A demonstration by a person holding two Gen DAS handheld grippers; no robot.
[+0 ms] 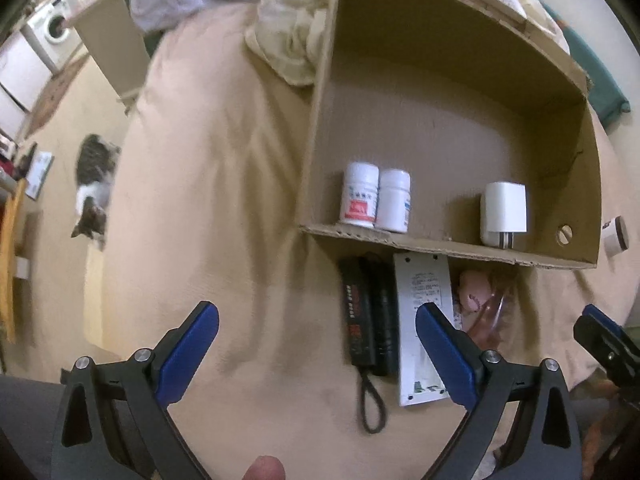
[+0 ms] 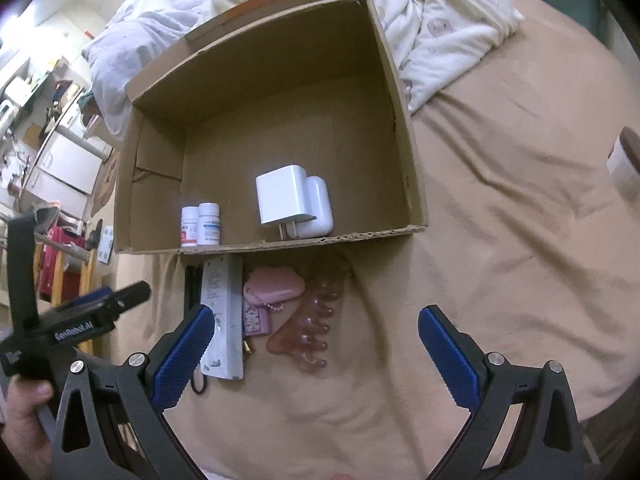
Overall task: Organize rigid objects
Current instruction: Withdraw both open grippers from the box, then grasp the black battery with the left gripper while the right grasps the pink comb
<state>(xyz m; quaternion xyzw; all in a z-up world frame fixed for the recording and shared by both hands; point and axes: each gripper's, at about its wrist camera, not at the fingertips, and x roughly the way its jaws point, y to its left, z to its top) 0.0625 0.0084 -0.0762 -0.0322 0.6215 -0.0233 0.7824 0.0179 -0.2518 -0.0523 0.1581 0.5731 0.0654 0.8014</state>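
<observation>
Here both tongs (image 1: 316, 316) gape — box (image 1: 440, 246) ahead (two bottles (image 1: 376, 198) inside).

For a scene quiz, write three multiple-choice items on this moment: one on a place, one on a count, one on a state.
1. Where does the white charger sit?
A. inside the cardboard box
B. on the bedsheet beside the box
C. between the fingers of a claw

2. How many white pill bottles stand in the box?
A. one
B. two
C. four

3. What state is the left claw in?
A. shut on the black device
B. shut on nothing
C. open and holding nothing

Key: 1 A, the charger stands on the box floor near its front wall. 2 B, two bottles stand side by side in the box's corner. 3 C, its blue fingers stand wide apart over bare bedsheet, with the black device untouched on the sheet.
</observation>
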